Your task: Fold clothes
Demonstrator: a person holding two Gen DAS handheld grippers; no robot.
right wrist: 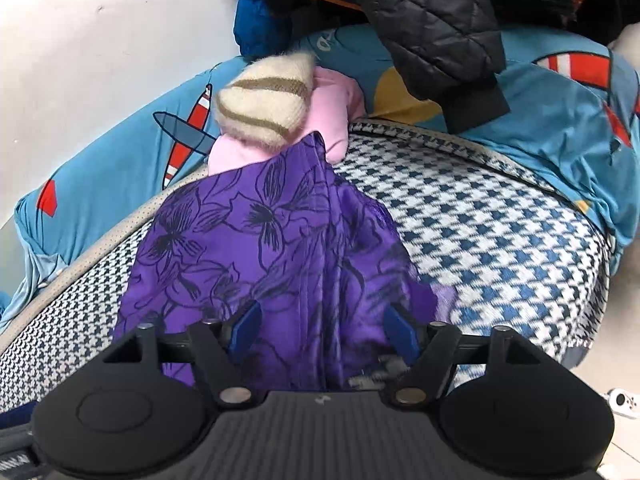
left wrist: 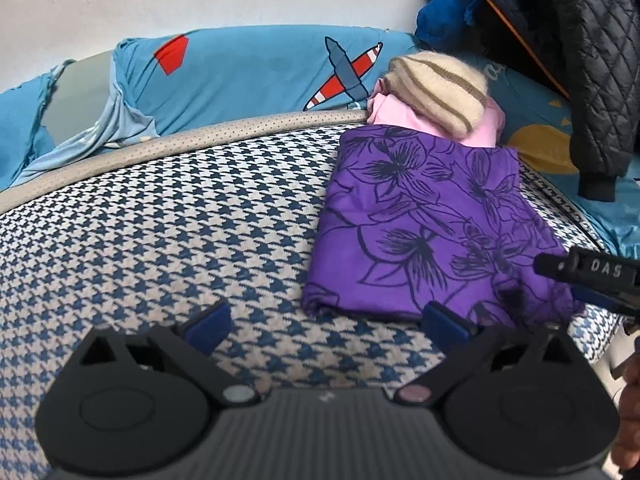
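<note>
Nearest the left wrist camera, the left gripper (left wrist: 326, 322) hovered low over the houndstooth cushion (left wrist: 160, 232), its blue-padded jaws spread wide with nothing between them. Its right pad sat just at the near edge of the folded purple floral garment (left wrist: 432, 232), whether touching the cloth or only overlapping it could not be told. The garment lay flat as a neat rectangle on the right part of the cushion. At its far end a folded pink garment (left wrist: 400, 118) was stacked against it, with a fuzzy cream knit piece with tan stripes (left wrist: 436, 88) resting on top. Behind them ran a blue airplane-print sheet (left wrist: 248, 72), and a black quilted jacket (left wrist: 600, 72) hung at the far right.

In the right wrist view, the right gripper (right wrist: 322, 330) was over the near end of the purple garment (right wrist: 256, 232), jaws spread, with bunched, pleated purple cloth lying between the blue pads. The pads did not appear to pinch it. The right gripper's body (left wrist: 588, 276) entered the left view beside the garment's right edge.
</note>
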